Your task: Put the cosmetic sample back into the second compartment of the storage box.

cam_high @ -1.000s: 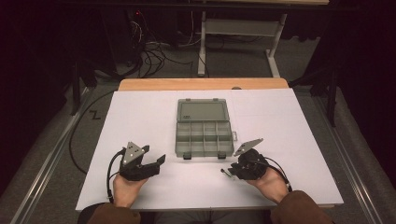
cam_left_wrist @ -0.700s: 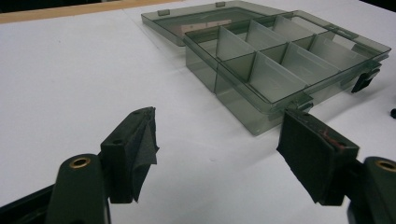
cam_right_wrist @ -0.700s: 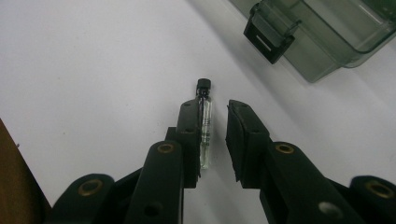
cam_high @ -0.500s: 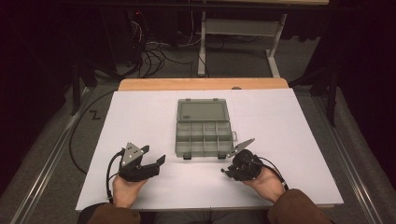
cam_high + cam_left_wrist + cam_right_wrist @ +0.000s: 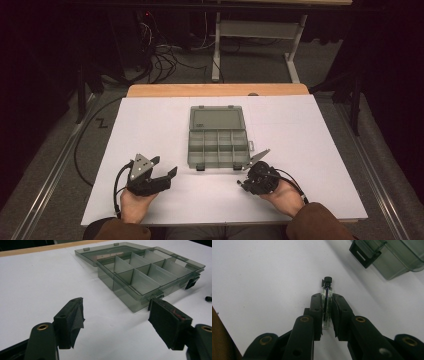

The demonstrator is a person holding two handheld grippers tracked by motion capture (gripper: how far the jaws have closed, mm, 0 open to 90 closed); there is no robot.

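Note:
A small clear vial (image 5: 326, 291) with a black cap sits between the pads of my right gripper (image 5: 327, 299), which has just been closing and is now shut on it, low over the white table cover. In the high view the right gripper (image 5: 244, 179) lies just off the near right corner of the open grey compartment box (image 5: 219, 142). My left gripper (image 5: 164, 166) rests at the near left, open and holding nothing. Its own view shows its jaws wide apart (image 5: 117, 307), pointing at the box (image 5: 150, 272).
The box's lid (image 5: 216, 119) lies flat behind its compartments, which look bare. Its black latch (image 5: 364, 252) hangs at the near right corner. A white sheet (image 5: 150, 130) covers the table, with a wooden strip (image 5: 165, 90) at the far edge. Cables and a desk frame stand beyond.
The right hand has edged slightly left and its grey plate has tipped. The left gripper has not moved.

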